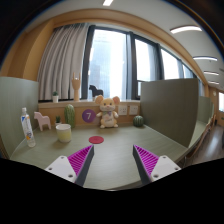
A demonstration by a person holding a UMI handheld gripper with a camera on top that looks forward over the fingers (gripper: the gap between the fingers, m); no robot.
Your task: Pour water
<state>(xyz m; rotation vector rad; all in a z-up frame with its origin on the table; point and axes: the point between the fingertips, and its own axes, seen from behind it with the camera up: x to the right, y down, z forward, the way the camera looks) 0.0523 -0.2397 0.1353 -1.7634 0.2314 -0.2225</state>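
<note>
My gripper [112, 158] is open and empty, its two pink-padded fingers [78, 160] spread wide over the bare grey-green tabletop [112, 150]. A clear water bottle [27, 126] with a white cap stands far off to the left, near the table's edge. A white cup [64, 132] stands to the right of the bottle, well beyond my left finger. A small red disc [95, 140] lies flat on the table ahead of the fingers. Nothing is between the fingers.
A plush mouse [108, 112] sits at the back centre by a purple round object [88, 116]. A pink toy animal [42, 120] and a small green item [70, 115] stand at the back left. Grey partition panels [168, 100] border the table's right side. Windows lie behind.
</note>
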